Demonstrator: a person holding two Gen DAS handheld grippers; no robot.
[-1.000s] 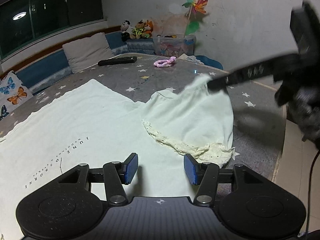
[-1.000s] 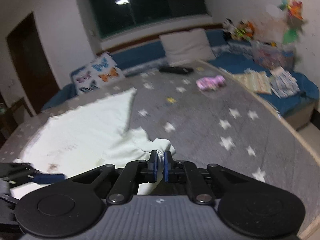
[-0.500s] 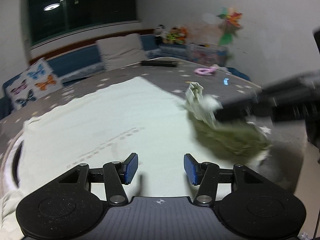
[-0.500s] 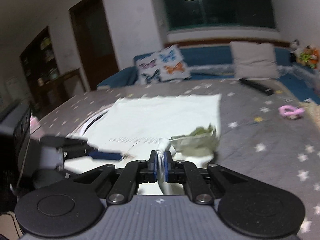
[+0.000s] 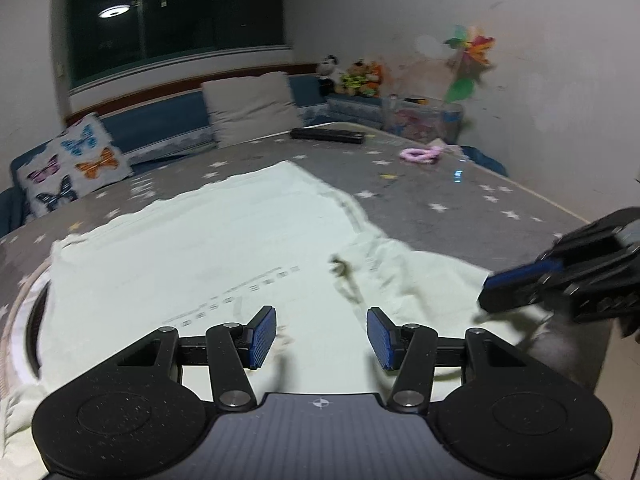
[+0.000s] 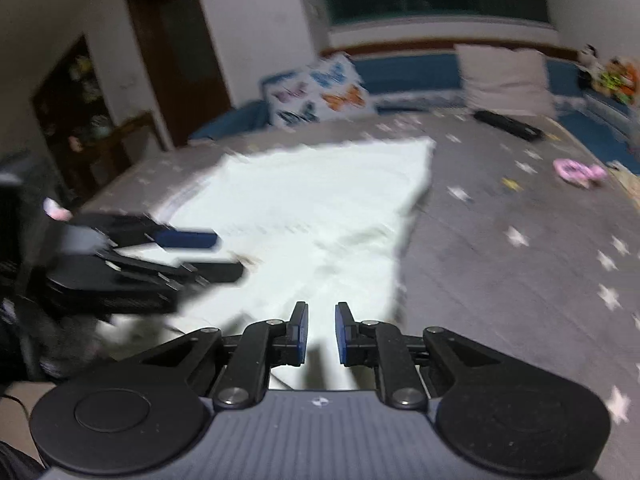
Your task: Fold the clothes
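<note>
A pale cream shirt (image 5: pixel 200 248) with a line of small print lies spread on the grey star-patterned bed (image 5: pixel 460 216). Its right sleeve (image 5: pixel 420 280) lies folded inward over the body, rumpled. My left gripper (image 5: pixel 322 334) hovers over the shirt's near part, open with nothing between its blue pads. The right gripper (image 6: pixel 321 328) is over the folded sleeve side of the shirt (image 6: pixel 320 200); its jaws are opening, and no cloth is between them. In the left wrist view the right gripper (image 5: pixel 520 280) comes in from the right edge. The right wrist view shows the left gripper (image 6: pixel 208 256) at the left.
A butterfly cushion (image 5: pixel 68 168) and a white pillow (image 5: pixel 252 108) lean at the bed's far side. A black flat object (image 5: pixel 328 135) and a pink ring toy (image 5: pixel 420 155) lie beyond the shirt. Plush toys (image 5: pixel 352 76) and a pinwheel (image 5: pixel 468 56) stand by the wall.
The right gripper carried the sleeve from the bed's right side in over the shirt body, then parted its pads and let the cloth drop. The left gripper stayed open.
</note>
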